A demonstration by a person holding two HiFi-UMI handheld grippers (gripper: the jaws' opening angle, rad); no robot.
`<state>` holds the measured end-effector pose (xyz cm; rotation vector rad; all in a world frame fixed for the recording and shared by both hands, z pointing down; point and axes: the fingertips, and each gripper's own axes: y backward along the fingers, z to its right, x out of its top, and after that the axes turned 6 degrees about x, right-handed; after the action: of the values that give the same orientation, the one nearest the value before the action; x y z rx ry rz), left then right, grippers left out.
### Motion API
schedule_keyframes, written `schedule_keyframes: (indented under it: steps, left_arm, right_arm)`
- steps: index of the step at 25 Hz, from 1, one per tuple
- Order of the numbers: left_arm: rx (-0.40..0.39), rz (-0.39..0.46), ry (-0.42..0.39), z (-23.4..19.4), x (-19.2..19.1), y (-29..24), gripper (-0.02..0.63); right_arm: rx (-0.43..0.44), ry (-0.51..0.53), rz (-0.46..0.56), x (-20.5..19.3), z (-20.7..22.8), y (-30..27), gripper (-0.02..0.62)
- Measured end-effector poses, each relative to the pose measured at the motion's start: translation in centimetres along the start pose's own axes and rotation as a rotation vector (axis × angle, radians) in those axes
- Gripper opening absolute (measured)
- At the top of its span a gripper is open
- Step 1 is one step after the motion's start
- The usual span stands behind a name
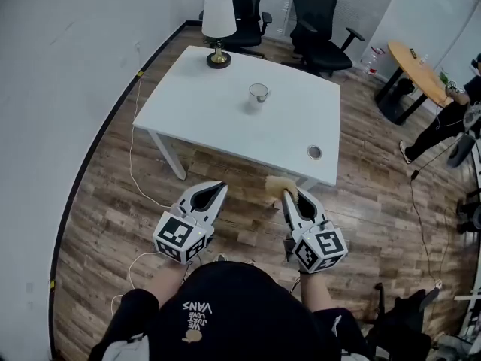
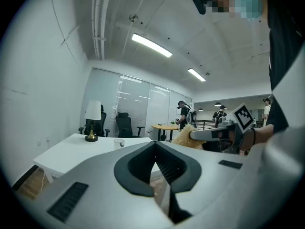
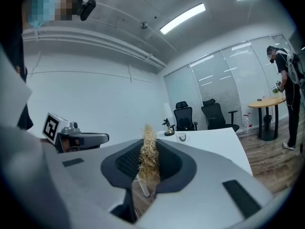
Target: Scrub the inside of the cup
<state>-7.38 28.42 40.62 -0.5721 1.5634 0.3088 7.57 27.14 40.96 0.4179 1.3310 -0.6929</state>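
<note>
I am standing short of the white table (image 1: 225,122), and the cup (image 1: 258,92) is sitting near its middle. My right gripper (image 1: 289,195) is clamping a straw-coloured scrubber (image 3: 148,156). My left gripper (image 1: 218,187) is closed on nothing. If it stays shut it cannot steady the cup, so scrubbing risks tipping it.

An office: white table (image 1: 225,111), black swivel chairs (image 1: 319,21), glass partitions (image 2: 133,109).
</note>
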Motion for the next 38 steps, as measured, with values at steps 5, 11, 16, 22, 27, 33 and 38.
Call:
schedule_keyframes:
  steps: [5,11,16,22,27,33,38]
  left_arm:
    - [-0.012,-0.002,0.005,-0.6,-0.3,0.0,0.011]
    - [-0.04,-0.009,0.0,-1.5,-0.6,0.4,0.011]
    - [-0.058,-0.017,-0.002,-2.5,-1.1,0.8,0.011]
    - [-0.056,-0.028,0.002,-3.2,-1.6,-0.4,0.011]
    - [-0.032,-0.038,0.011,-4.3,-1.8,-2.9,0.011]
    - [0.013,-0.046,0.017,-5.4,-1.6,-6.6,0.011]
    - [0.052,-0.039,0.019,-6.0,-0.8,-10.5,0.011]
  right_arm:
    - [0.003,-0.024,0.026,0.2,-0.4,-0.4,0.072]
    - [-0.017,-0.026,0.022,-0.1,-1.2,-1.1,0.072]
    - [-0.032,-0.038,0.027,-0.8,-2.1,-1.6,0.072]
    - [-0.048,-0.043,0.018,-0.8,-0.9,-2.2,0.072]
    - [-0.045,-0.056,0.016,-0.7,1.8,-3.4,0.072]
    - [-0.013,-0.062,0.006,0.0,5.5,-5.4,0.072]
    - [0.033,-0.056,-0.005,1.0,9.2,-7.5,0.072]
